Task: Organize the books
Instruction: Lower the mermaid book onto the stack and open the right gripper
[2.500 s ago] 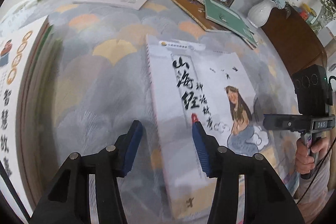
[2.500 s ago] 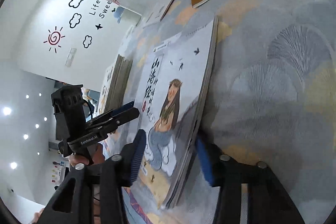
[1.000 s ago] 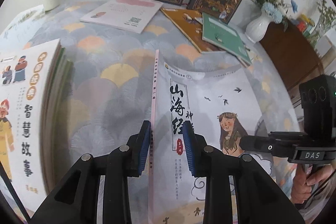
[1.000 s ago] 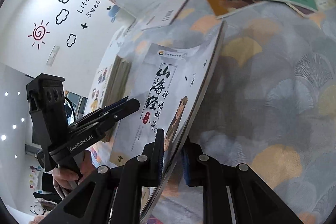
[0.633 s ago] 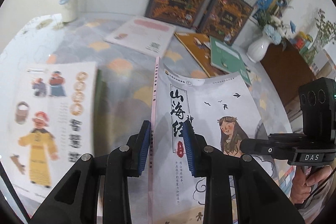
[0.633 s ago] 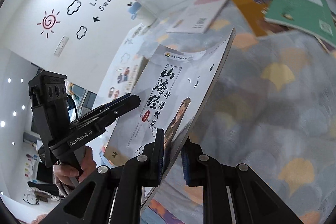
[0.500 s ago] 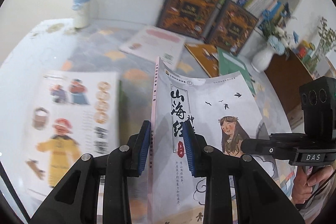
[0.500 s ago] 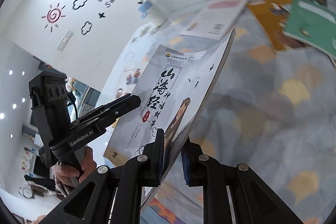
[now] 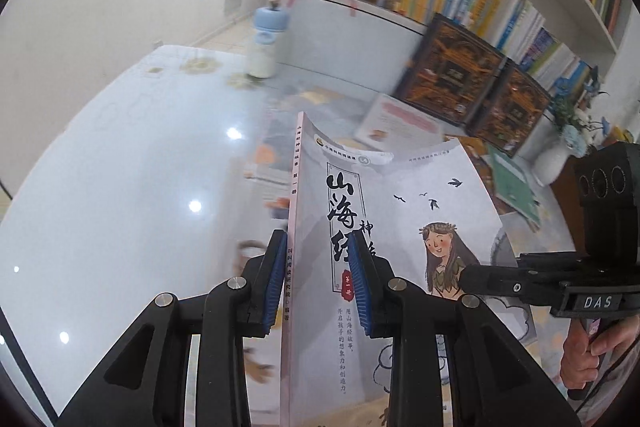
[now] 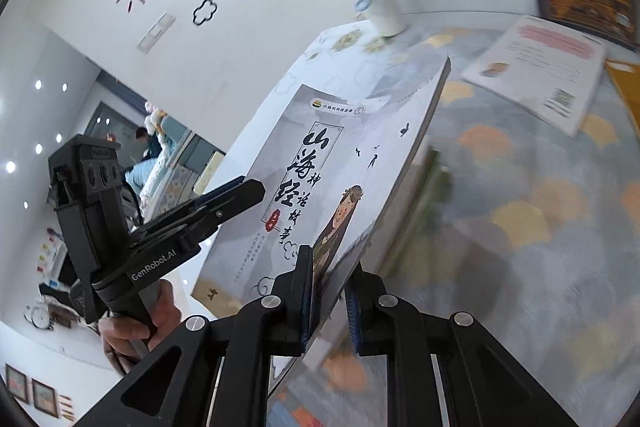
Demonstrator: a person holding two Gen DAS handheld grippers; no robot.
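Blue-padded fingers [image 9: 276, 283] of the left gripper [image 9: 318, 281] pinch the spine edge of a grey picture book [image 9: 400, 235], and the right gripper [image 10: 328, 291] has its fingers [image 10: 306, 297] clamped on the book's opposite, page-side edge. Held between the two, the book hangs clear above the counter [image 10: 540, 211], which wears a grey cloth with orange fan shapes, its cover with black brush lettering and a long-haired girl facing up and tilted. Under and just left of it a stack of books [image 9: 266, 167] shows, blurred. A white book with a pink band [image 10: 540, 67] lies flat on the far side. Two dark ornate volumes [image 9: 472, 75] lean against the shelf at the far right, with a green book [image 9: 514, 183] lying near them. A white bottle with a blue cap [image 9: 264, 43] stands at the far left of the counter. A bare hand [image 10: 140, 323] grips the left handle.
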